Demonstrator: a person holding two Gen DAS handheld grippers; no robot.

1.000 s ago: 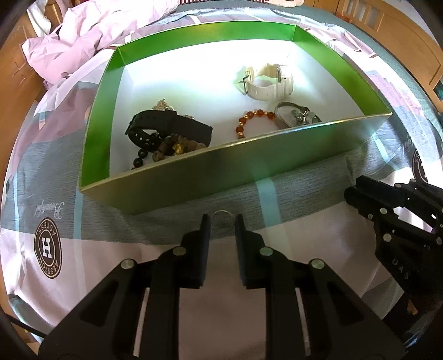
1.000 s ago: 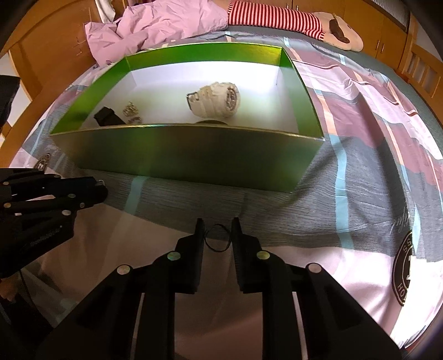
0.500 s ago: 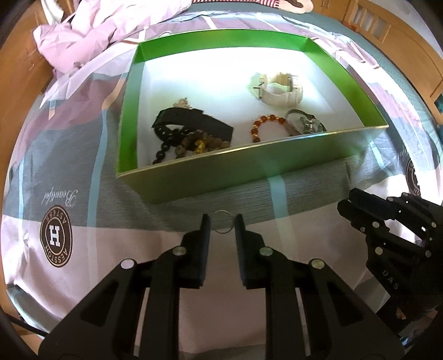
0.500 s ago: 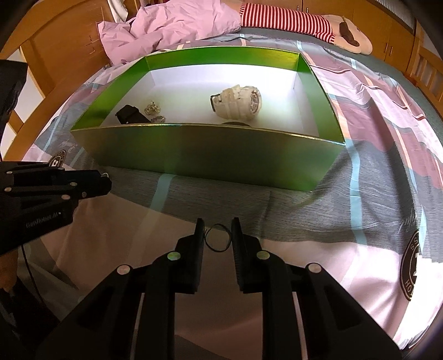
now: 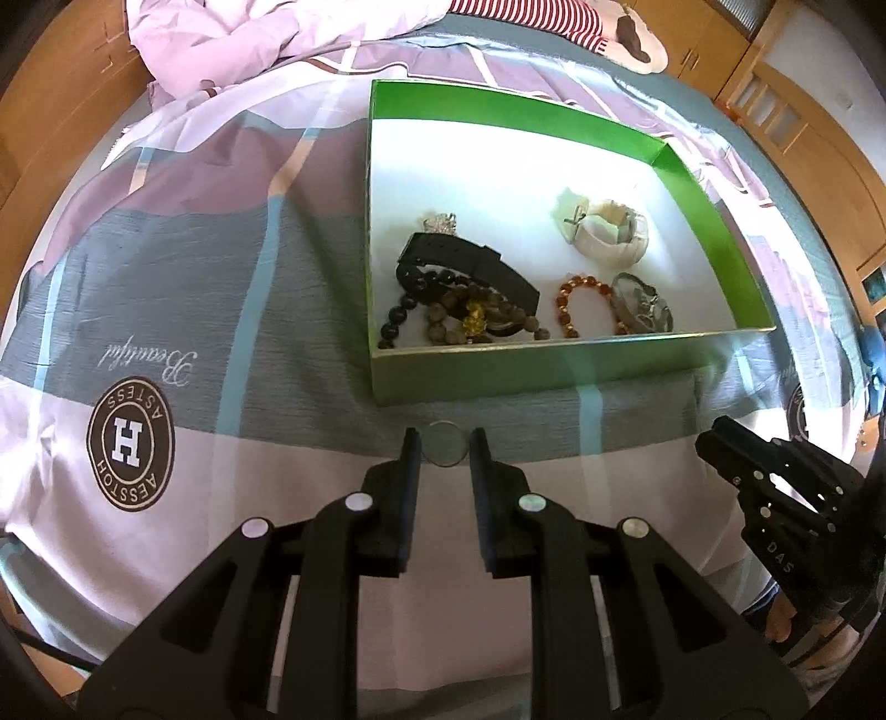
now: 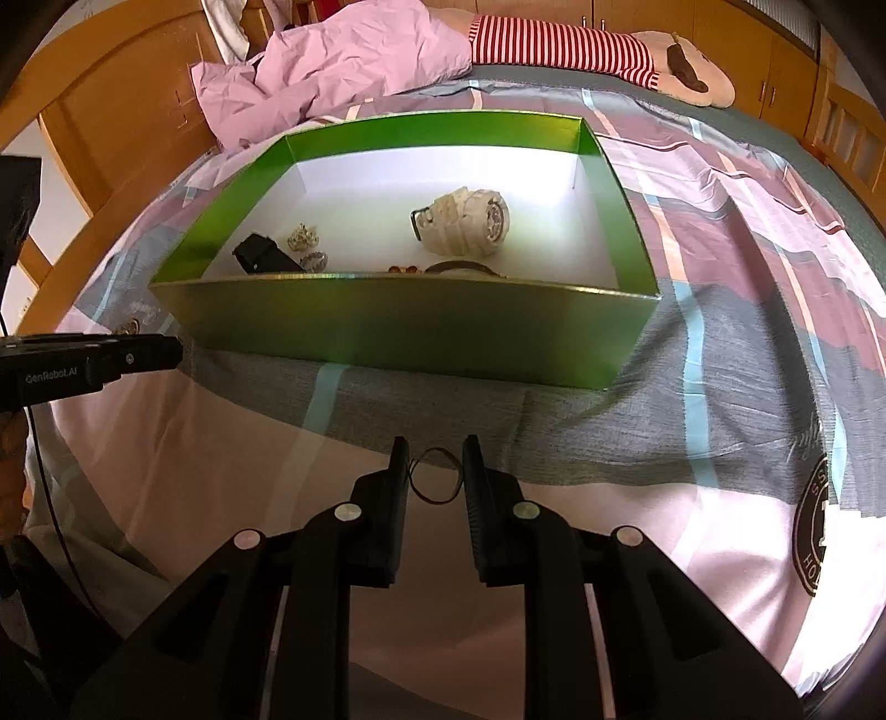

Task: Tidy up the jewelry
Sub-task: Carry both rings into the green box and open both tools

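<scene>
A green box (image 5: 498, 376) with a white floor lies on the bed; it also shows in the right wrist view (image 6: 415, 338). It holds a black watch (image 5: 470, 266), dark bead bracelets (image 5: 465, 321), an amber bead bracelet (image 5: 576, 299), a silver piece (image 5: 642, 304) and a white watch (image 5: 609, 232). My left gripper (image 5: 443, 448) is shut on a thin silver ring (image 5: 443, 443), held above the bedspread just before the box's near wall. My right gripper (image 6: 434, 471) is shut on a thin dark ring (image 6: 434, 482), also before the near wall.
The bedspread (image 5: 166, 277) has pink, grey and blue bands with round brown logos (image 5: 130, 443). A crumpled pink sheet (image 6: 332, 72) and a striped plush toy (image 6: 581, 50) lie behind the box. Wooden bed rails (image 6: 99, 138) edge the bed.
The left gripper has risen and swung left, so the box now sits further away and to the right. The right gripper has risen a little. Both still hold their rings.
</scene>
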